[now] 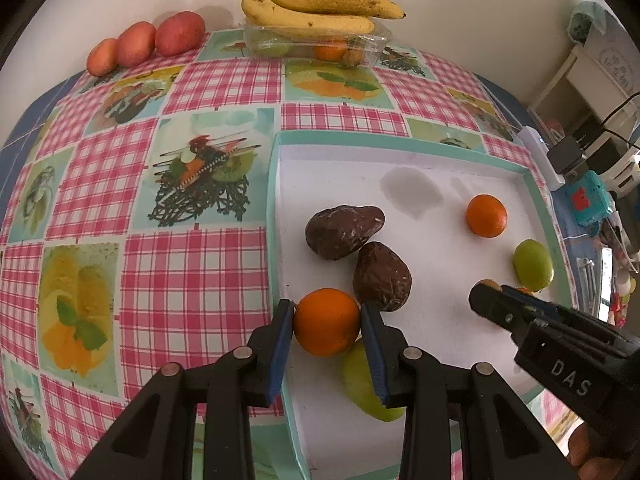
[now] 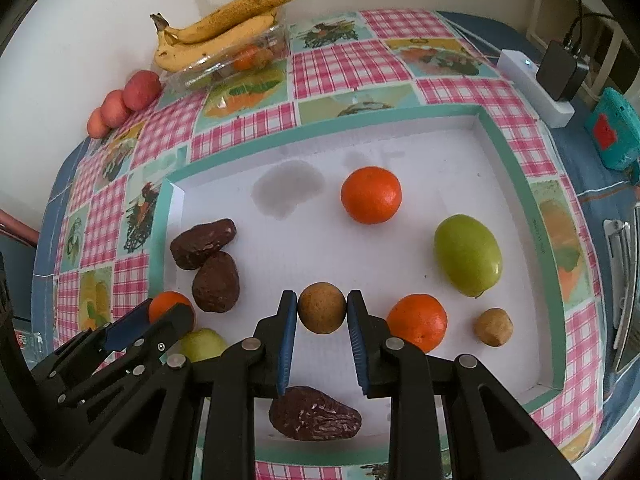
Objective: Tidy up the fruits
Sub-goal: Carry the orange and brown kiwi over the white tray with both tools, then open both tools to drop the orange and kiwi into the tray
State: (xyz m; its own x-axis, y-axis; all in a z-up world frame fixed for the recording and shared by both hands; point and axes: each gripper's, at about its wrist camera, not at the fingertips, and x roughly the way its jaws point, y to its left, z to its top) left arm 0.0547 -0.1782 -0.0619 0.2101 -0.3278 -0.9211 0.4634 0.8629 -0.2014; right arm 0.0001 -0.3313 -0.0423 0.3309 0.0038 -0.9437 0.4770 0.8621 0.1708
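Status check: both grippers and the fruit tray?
Left gripper shut on orange. Right gripper shut on brown round fruit. Both over tray; avocados crowd the left.

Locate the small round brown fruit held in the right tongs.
In the right wrist view, the brown fruit sits between the right tongs above the white tray, left of an orange.

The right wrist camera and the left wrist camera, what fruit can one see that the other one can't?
Only the right wrist view shows the small round tan fruit lying in the tray, the wrinkled dark brown fruit under the right tool, and the round tan-brown fruit that tool grips. Only the left wrist view shows the left tool squeezing its round orange head-on. Both show the yellow bananas, the white tray with a teal rim, the pair of dark brown fruits and the oval green fruit.
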